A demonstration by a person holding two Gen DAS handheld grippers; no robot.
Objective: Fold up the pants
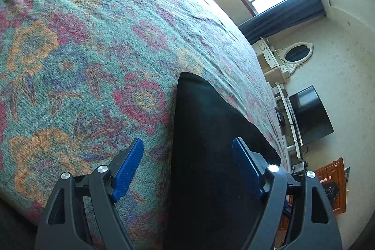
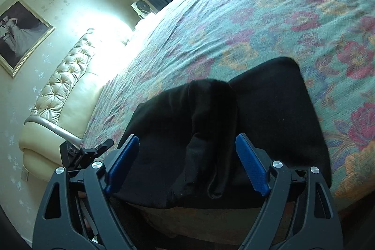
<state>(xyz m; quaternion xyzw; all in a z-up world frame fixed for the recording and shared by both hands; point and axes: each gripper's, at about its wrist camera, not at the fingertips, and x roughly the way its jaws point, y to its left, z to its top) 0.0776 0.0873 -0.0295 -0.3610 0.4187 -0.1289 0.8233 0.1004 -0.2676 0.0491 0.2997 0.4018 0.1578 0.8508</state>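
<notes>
Right wrist view: right gripper [image 2: 187, 163] tilts downward, jaws spread, over folded black fabric pants [image 2: 269, 109] at the floral-covered bed [image 2: 257, 15] edge; left gripper [image 1: 187, 168] likewise spread.

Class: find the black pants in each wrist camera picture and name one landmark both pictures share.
Left wrist view: black pants at lower centre-right, on the bed's right edge.
Right wrist view: black pants at lower centre, rumpled, at the near edge.
Shared landmark: the floral bedspread.
</notes>
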